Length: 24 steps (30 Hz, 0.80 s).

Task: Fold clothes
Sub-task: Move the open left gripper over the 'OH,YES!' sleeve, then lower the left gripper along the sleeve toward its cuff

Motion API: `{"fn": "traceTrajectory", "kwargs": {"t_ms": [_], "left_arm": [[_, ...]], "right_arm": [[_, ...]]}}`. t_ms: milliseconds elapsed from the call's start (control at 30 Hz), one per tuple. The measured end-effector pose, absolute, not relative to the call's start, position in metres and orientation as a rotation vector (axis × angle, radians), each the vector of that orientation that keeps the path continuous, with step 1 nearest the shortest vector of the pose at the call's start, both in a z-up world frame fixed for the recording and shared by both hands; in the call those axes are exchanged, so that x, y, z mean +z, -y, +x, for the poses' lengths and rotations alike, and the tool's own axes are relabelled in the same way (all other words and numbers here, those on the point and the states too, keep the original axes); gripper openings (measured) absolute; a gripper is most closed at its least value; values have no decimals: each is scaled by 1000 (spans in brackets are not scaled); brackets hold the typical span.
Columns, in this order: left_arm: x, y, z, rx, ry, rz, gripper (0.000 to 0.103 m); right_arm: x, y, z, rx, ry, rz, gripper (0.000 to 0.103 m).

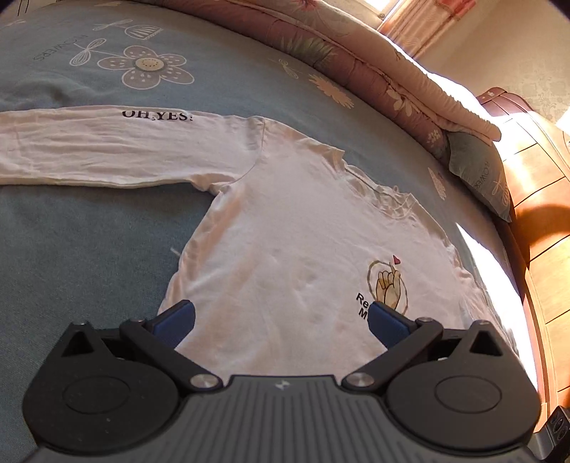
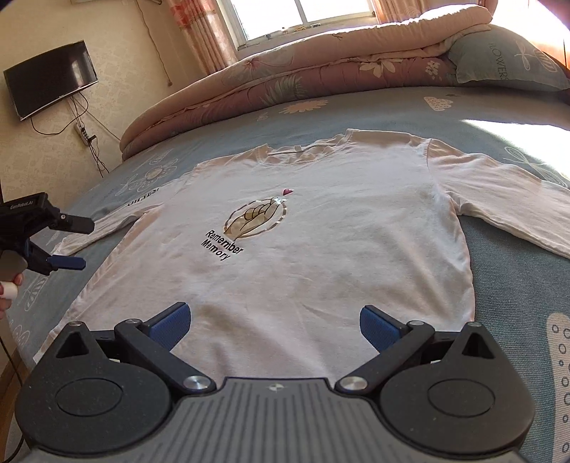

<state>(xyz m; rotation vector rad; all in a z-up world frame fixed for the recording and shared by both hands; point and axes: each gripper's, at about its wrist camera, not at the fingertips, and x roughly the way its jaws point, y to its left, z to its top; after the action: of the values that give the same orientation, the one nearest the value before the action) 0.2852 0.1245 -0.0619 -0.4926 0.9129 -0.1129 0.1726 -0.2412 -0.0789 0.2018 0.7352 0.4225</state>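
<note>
A white long-sleeved shirt (image 1: 285, 228) (image 2: 313, 242) lies flat and face up on a blue bedspread, both sleeves spread out to the sides. Its chest carries a hand print with the words "Remember Memory" (image 2: 222, 245); one sleeve (image 1: 107, 149) reads "OH,YES!". My left gripper (image 1: 281, 320) hovers open over the shirt's lower body, nothing between its blue pads. My right gripper (image 2: 274, 326) is open above the hem area, also holding nothing. In the right wrist view the left gripper (image 2: 76, 244) shows at the left edge, open, beside the shirt's side.
The blue flower-patterned bedspread (image 1: 89, 249) covers the bed. A rolled pink quilt (image 2: 285, 82) and a blue pillow (image 2: 509, 60) lie beyond the collar. A wooden headboard (image 1: 534, 213) stands at one side. A wall television (image 2: 50, 78) and a window (image 2: 302, 17) are behind.
</note>
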Motion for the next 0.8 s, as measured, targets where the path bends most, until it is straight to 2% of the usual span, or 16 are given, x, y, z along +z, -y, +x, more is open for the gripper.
{"fn": "traceTrajectory", "kwargs": {"t_ms": [267, 433, 800], "left_arm": [[-94, -134, 369, -136, -880, -688, 102], [-120, -156, 372, -143, -809, -817, 102], [-98, -153, 330, -137, -888, -606, 102]], "right_arm": [[-89, 227, 177, 465, -786, 156, 103], [-93, 228, 180, 470, -811, 173, 103], [-90, 234, 178, 470, -816, 219, 103]]}}
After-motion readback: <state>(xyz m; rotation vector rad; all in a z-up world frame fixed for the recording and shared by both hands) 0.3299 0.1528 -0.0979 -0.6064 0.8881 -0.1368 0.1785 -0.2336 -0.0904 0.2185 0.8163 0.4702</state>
